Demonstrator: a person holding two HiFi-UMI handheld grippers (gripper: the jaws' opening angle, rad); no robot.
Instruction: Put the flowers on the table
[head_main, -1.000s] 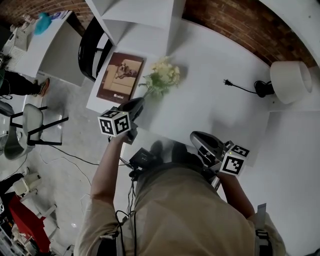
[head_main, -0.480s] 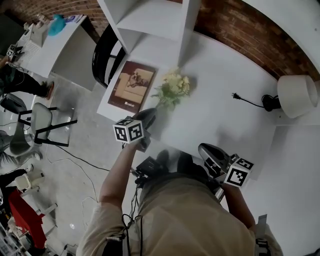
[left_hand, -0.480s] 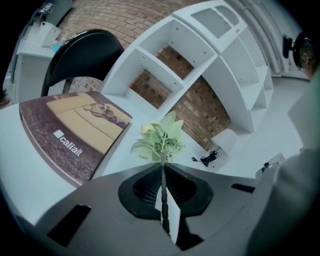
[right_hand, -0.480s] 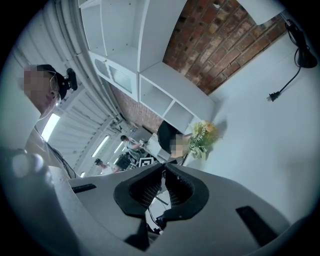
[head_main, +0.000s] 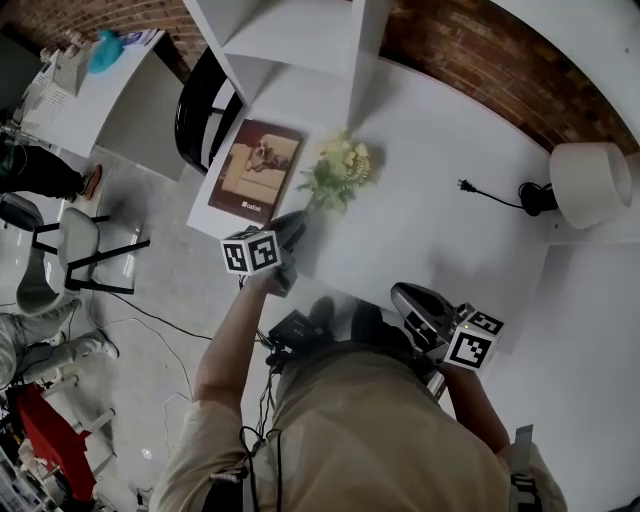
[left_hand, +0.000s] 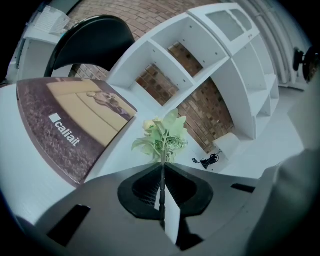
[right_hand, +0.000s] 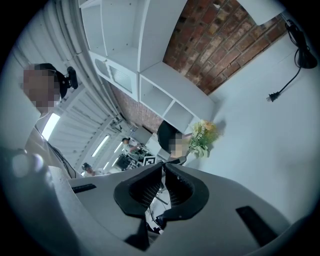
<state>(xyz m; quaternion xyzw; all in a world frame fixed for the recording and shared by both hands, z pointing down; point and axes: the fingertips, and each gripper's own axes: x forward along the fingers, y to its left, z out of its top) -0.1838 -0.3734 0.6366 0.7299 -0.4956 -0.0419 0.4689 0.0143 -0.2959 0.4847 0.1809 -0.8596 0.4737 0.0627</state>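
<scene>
Only its own view shows left gripper (left_hand: 162, 167) clamping flowers (left_hand: 163, 136).

Head camera looks down; all views share flowers (head_main: 338, 172)

Head view, upper left of centre: brown catalogue (head_main: 255, 167) lying flat, cover up, with "caliait" legible in the left gripper view. Above it: black chair (head_main: 197, 105) and white shelf unit (head_main: 290, 30) against a brick wall (head_main: 470, 65). Right edge: white lampshade (head_main: 590, 185); just left of it, a black power cord (head_main: 492, 198) with its plug lying loose. Left edge: grey chair (head_main: 68, 250).
</scene>
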